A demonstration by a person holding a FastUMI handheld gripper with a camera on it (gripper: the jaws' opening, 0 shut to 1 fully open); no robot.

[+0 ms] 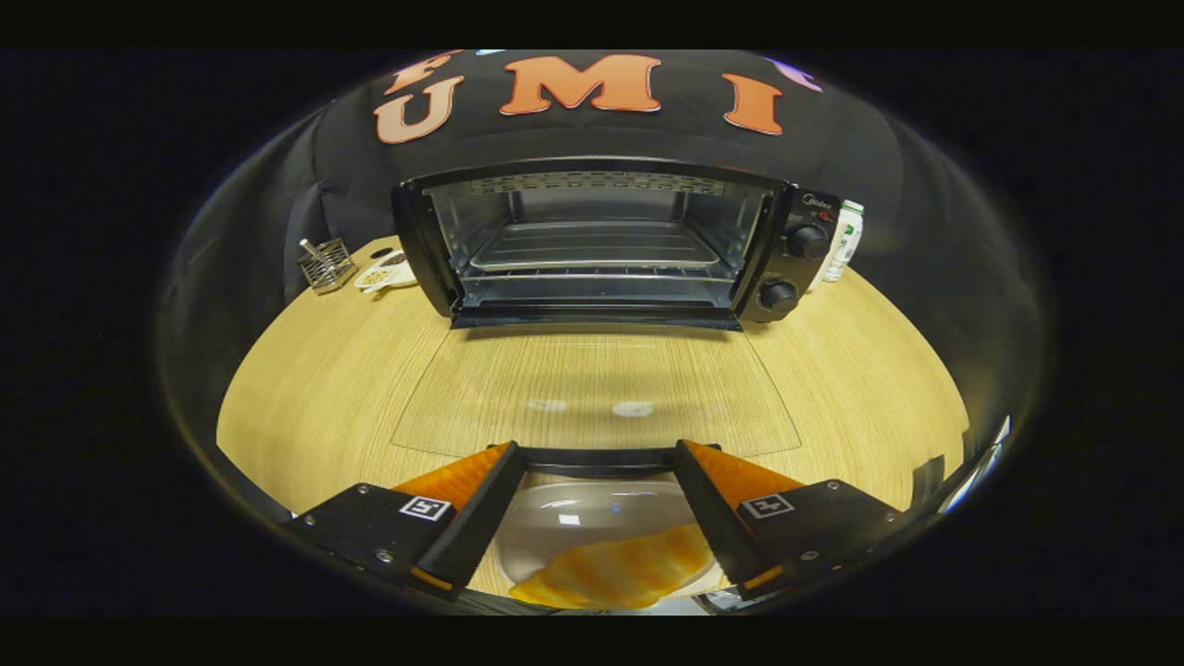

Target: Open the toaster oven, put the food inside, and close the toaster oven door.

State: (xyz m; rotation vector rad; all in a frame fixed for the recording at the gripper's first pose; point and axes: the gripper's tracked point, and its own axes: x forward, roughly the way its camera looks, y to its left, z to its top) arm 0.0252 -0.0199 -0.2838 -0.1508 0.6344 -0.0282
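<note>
The black toaster oven (601, 240) stands at the back of the wooden table with its cavity open; a wire rack and a tray (592, 248) show inside. Its glass door (592, 388) lies folded down flat toward me, and the dark door handle (597, 460) runs across just at my fingertips. My gripper (597, 450) is open, its fingers spread wide to either side of the handle's ends, not pressing on anything. Between the fingers and nearer than the handle sits a white plate (573, 513) carrying a golden pastry (620, 573).
Two knobs (807, 240) sit on the oven's right panel. A white bottle (844, 240) stands right of the oven. Left of it are a wire utensil holder (326, 264) and a small white dish (384, 273). Bare wooden table (305, 388) lies on both sides of the door.
</note>
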